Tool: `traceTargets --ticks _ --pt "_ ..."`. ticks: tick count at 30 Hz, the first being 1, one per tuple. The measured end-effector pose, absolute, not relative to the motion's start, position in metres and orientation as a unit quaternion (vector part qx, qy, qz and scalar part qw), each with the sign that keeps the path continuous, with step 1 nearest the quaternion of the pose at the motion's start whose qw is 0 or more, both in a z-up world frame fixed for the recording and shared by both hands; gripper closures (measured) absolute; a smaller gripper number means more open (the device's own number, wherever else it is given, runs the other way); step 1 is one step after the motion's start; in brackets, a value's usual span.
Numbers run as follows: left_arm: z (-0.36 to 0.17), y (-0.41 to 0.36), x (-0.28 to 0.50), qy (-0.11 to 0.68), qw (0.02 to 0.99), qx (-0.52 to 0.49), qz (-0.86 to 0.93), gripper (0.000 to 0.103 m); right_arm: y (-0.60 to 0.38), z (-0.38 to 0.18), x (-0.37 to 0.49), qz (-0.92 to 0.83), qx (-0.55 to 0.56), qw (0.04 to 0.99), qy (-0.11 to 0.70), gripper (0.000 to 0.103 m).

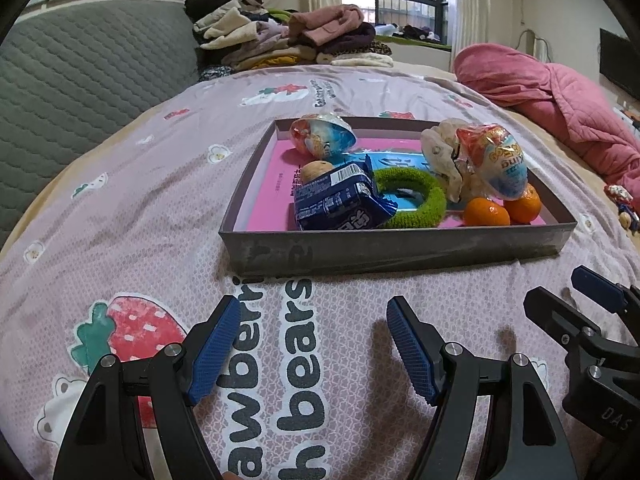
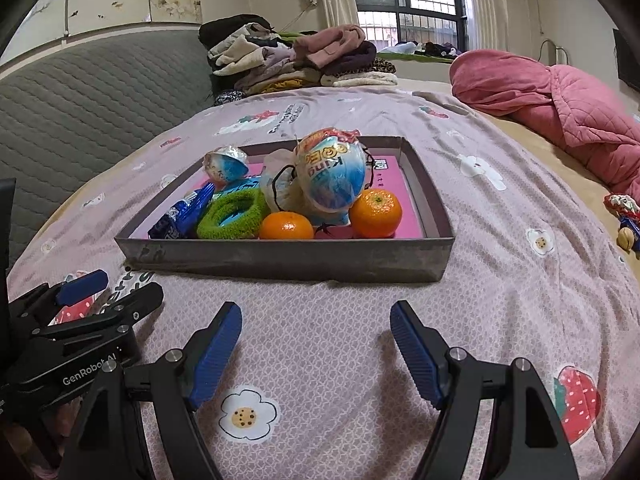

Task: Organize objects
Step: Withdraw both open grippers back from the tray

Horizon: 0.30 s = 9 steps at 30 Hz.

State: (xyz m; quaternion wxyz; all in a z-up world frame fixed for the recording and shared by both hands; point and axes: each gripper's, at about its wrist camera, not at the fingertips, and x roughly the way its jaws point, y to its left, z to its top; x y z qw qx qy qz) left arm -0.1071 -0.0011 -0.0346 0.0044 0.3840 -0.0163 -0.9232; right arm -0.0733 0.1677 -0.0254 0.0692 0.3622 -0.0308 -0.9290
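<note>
— Where are your grippers?

— My left gripper (image 1: 312, 344) hangs low over the bed's pink strawberry-print quilt (image 1: 140, 208), its blue pads spread wide with nothing between them. My right gripper (image 2: 316, 348) sits just beside it, jaws likewise wide apart and bare. Each shows at the edge of the other's view.

— And the things being sorted?

— They lie in a shallow grey box tray (image 1: 396, 250) on the quilt, just ahead of both grippers. Its floor is bright pink.

— What is in it?

— At the near left, a blue snack packet (image 1: 336, 204) leans against a green fuzzy ring (image 1: 416, 198). Behind the packet a small brownish round thing (image 1: 314, 170) peeks out; I cannot tell what it is. At the far left corner lies a foil-wrapped half egg (image 1: 322, 136). On the right a bigger wrapped toy egg (image 1: 496, 162) stands against a crumpled whitish bag (image 1: 442, 152). Two mandarins (image 1: 486, 212) rest at the near right, touching each other, one in front of the egg.

— Anything outside the tray?

— A rolled pink blanket (image 1: 560, 100) lies far right on the bed, a pile of folded clothes (image 1: 280, 40) sits at the far end, and a small red-wrapped item (image 2: 620, 204) lies on the right edge of the bed, well apart from the tray.
</note>
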Motion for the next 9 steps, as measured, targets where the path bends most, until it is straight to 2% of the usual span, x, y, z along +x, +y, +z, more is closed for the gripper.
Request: traceTargets --ticks 9 --pt "-0.0357 -0.0021 -0.1069 -0.013 0.005 0.383 -0.923 0.027 0.166 -0.03 -0.0766 -0.926 0.37 0.07 -0.032 0.027"
